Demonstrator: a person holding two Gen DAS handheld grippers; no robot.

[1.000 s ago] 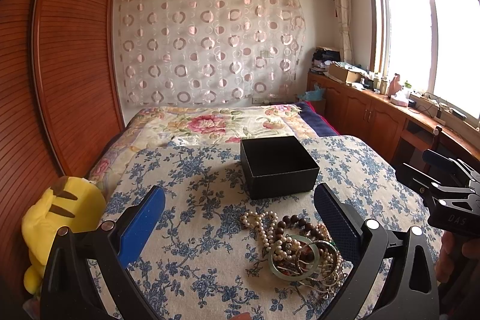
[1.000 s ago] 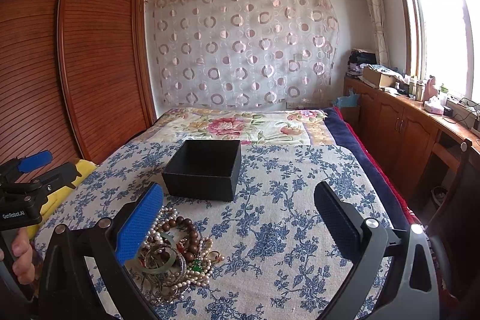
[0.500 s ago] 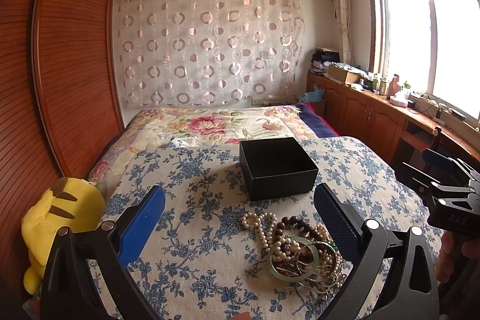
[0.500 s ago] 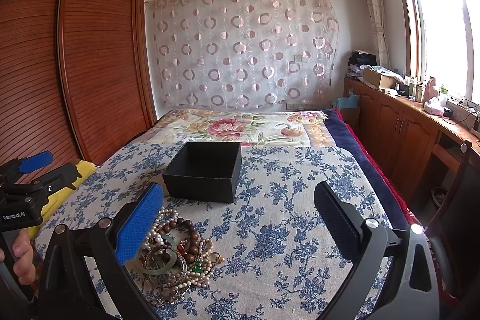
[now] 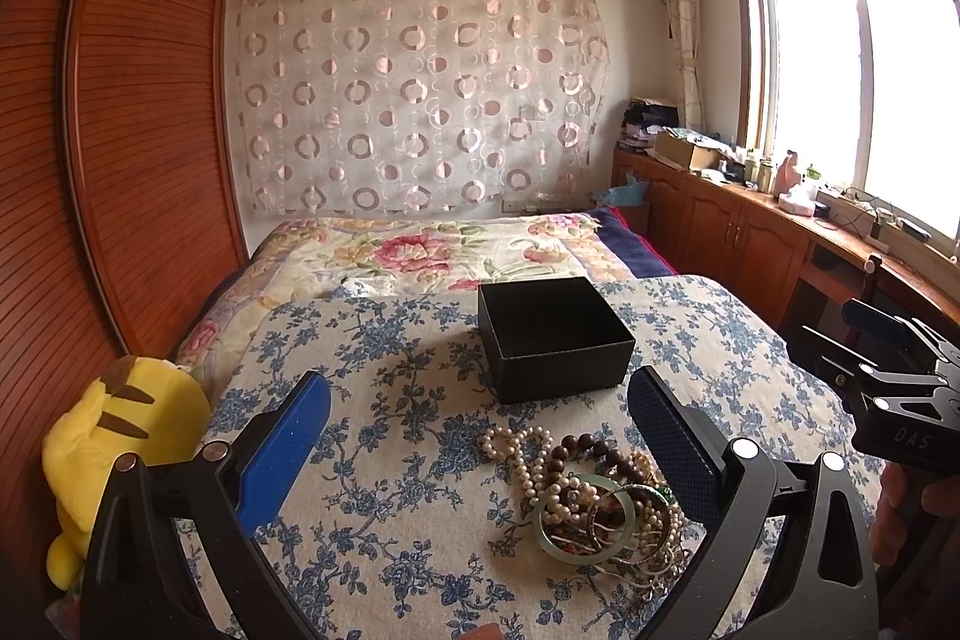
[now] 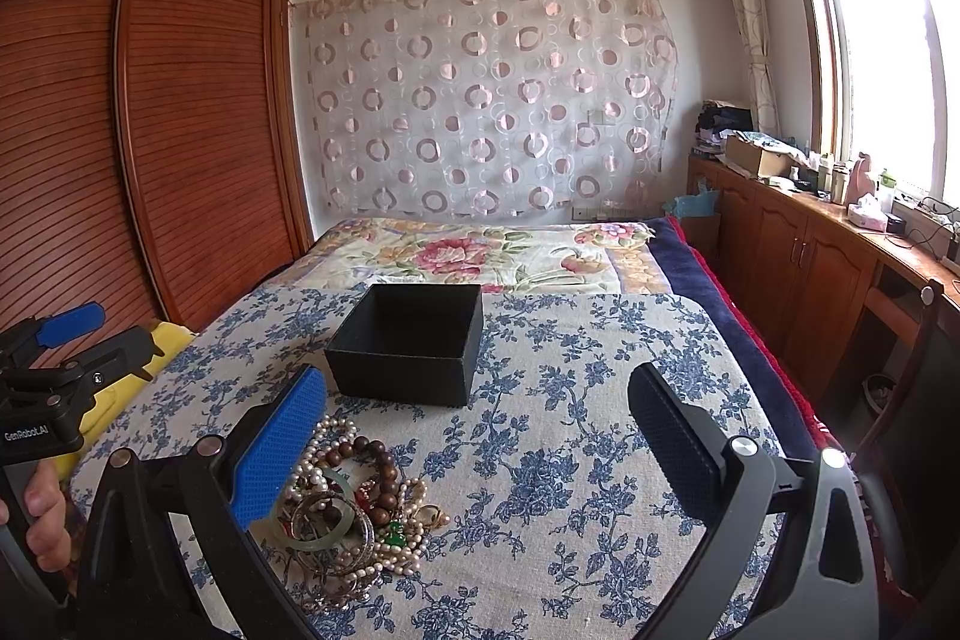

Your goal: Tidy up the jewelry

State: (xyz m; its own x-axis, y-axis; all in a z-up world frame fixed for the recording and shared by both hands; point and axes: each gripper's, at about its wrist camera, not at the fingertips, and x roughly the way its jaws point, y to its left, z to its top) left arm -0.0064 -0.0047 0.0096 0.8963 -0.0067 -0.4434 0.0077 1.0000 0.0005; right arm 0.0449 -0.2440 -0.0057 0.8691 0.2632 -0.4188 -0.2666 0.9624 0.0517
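We hold both tools above the foot of a bed spread with a blue-flowered cloth [image 5: 384, 436], and neither one touches anything. Our left gripper [image 5: 479, 424] has its jaws wide apart, a blue pad on one finger and a dark pad on the other, with nothing between them but the cloth below. Our right gripper [image 6: 477, 421] is spread just as wide and is likewise empty. The jewelry pile [image 5: 600, 502] lies on the cloth in a tangled heap: a string of white pearls [image 5: 528, 460], a strand of dark brown wooden beads [image 5: 591, 451], a pale green jade bangle [image 5: 585, 523] and several thin metal bangles mixed with smaller beads we cannot sort out. In the left wrist view the heap sits low and toward the dark finger; in the right wrist view the same heap [image 6: 354, 508] lies just beside the blue finger and is partly hidden by it. Behind the heap, near it but apart, stands an open black box [image 5: 555, 337], square and empty as far as we can see into it. A yellow plush toy [image 5: 120, 436] leans at the edge of the bed beside the slatted wooden wardrobe [image 5: 138, 112]. In the right wrist view we see a hand [image 6: 42, 514] gripping the handle of the left tool at the frame's edge.
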